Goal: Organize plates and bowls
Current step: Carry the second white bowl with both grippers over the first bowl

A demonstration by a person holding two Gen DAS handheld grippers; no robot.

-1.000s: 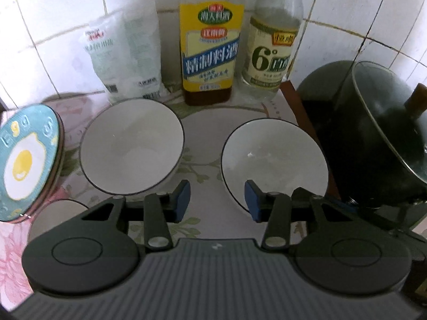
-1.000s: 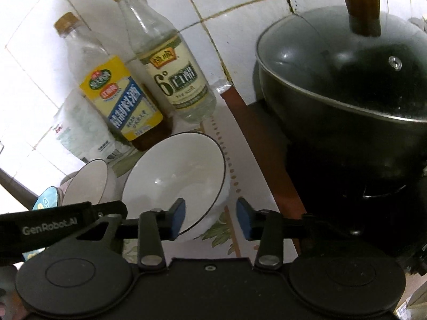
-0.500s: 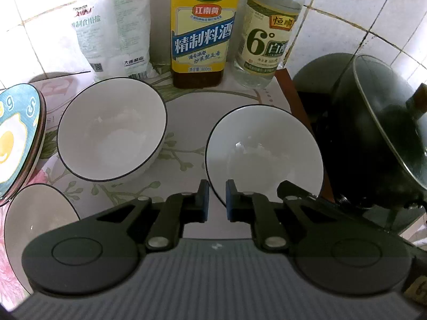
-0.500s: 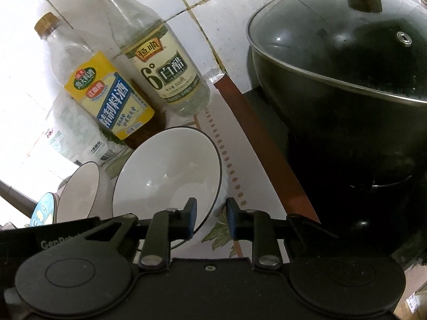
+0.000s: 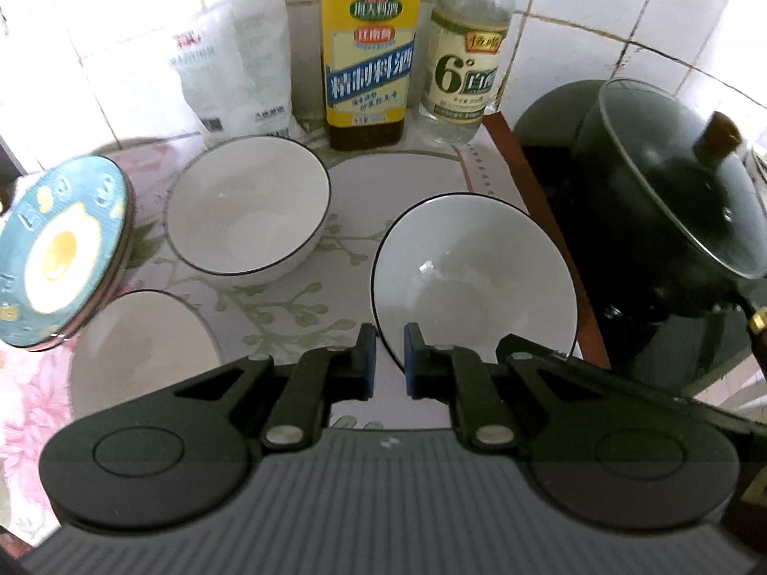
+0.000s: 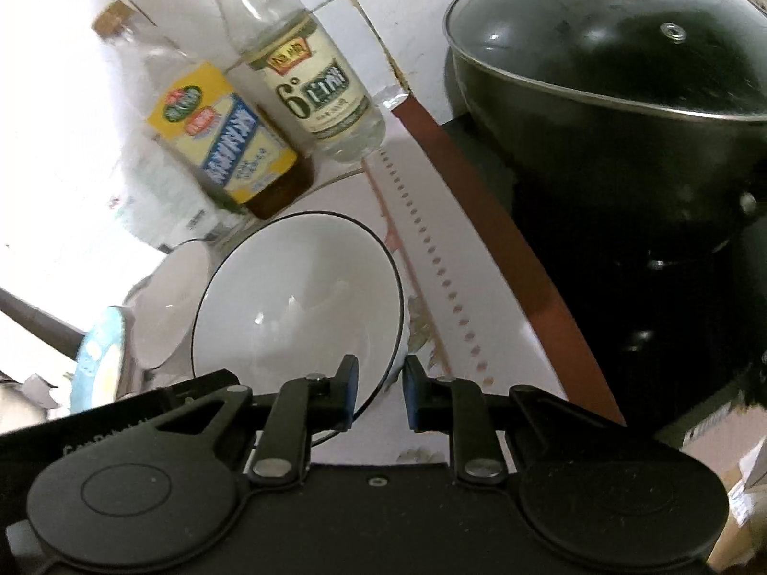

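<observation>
White bowl (image 5: 472,278), glazed, rigid, breakable, slippery: near rim clamped between left gripper (image 5: 389,363) fingers and right gripper (image 6: 378,393) fingers; hold firmly by the rim.

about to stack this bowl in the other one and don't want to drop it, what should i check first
1. Left tongs on the bowl rim: ok, shut with the rim between the pads.
2. Right tongs on the same bowl: ok, shut on its rim.
3. Held bowl empty: ok.
4. Far bowl empty and upright: ok.
5. Room beside the pan: cannot tell, the gap looks small.
6. Bowl lifted off the mat: cannot tell.
</observation>
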